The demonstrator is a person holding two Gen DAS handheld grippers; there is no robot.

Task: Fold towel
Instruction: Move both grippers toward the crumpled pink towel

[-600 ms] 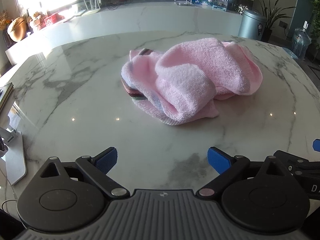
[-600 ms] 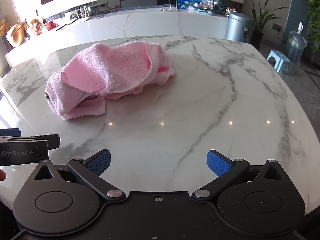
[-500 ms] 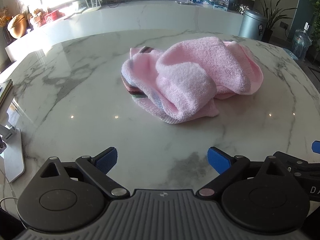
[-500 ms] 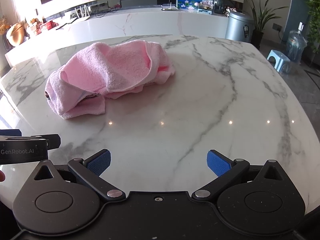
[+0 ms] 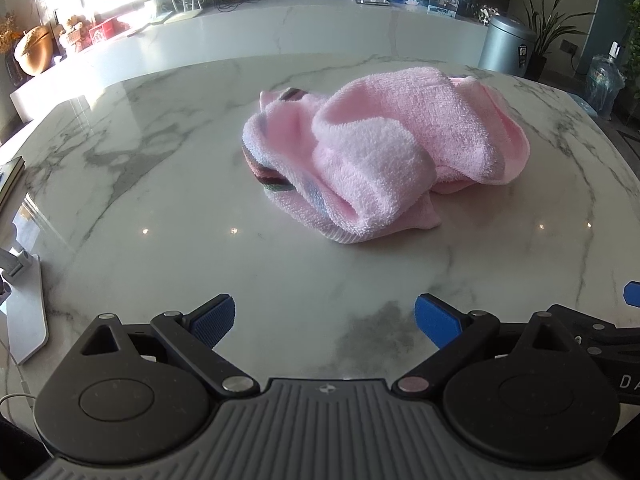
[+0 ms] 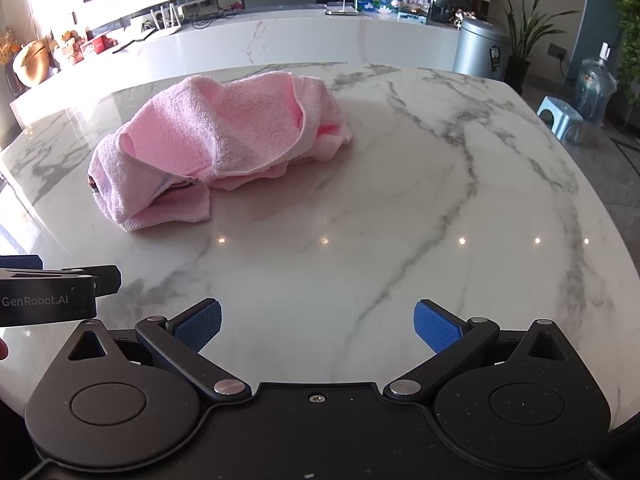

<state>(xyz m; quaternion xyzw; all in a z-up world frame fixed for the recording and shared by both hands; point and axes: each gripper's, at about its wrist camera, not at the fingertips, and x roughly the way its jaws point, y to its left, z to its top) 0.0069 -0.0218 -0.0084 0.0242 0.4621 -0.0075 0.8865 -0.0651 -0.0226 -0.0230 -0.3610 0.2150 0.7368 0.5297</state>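
A pink towel [image 5: 384, 156] with a striped border lies crumpled in a heap on the white marble table [image 5: 160, 208]. In the right wrist view the pink towel [image 6: 216, 144] sits to the far left. My left gripper [image 5: 324, 318] is open and empty, low over the table, short of the towel's near edge. My right gripper [image 6: 318, 326] is open and empty, to the right of the towel and well short of it. The left gripper's body [image 6: 48, 292] shows at the left edge of the right wrist view.
A grey stand base [image 5: 24, 312] sits at the table's left edge. A long white counter [image 5: 280, 36] with clutter runs behind the table. A metal bin [image 6: 482, 50], a plant, a water bottle and a blue stool [image 6: 560, 118] stand on the floor to the right.
Both grippers have crept slightly forward toward the towel. The towel has not moved, and both grippers stay open.
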